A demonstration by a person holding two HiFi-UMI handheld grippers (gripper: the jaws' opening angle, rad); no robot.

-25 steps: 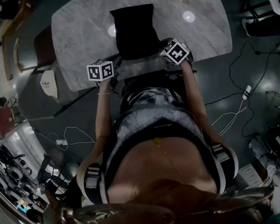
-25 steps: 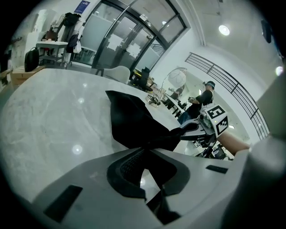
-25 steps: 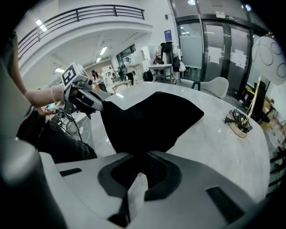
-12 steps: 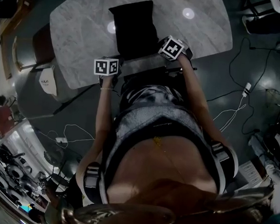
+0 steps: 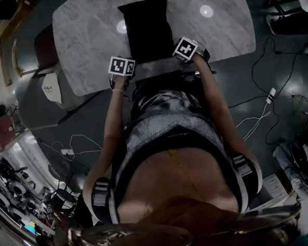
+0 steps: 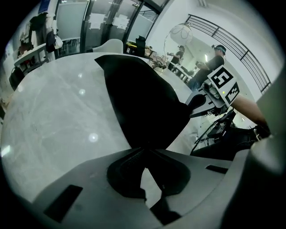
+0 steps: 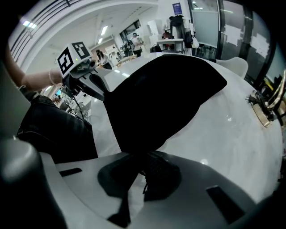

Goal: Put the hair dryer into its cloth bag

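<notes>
At near edge of surface [image 5: 81, 32], pinching cloth bag [image 5: 146, 31] corners, left gripper [image 6: 144, 151] and right gripper [image 7: 140, 157] fingers clamped shut, likely stretching its mouth.

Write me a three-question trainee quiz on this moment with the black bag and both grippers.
1. True or false: the right gripper hangs open, clear of the black cloth bag.
2. The left gripper is shut on: A) a cup, B) the bag's edge, C) nothing.
3. What does the bag rest on?
Key: 1 false, it is shut on the bag; 2 B; 3 the grey marble table.
</notes>
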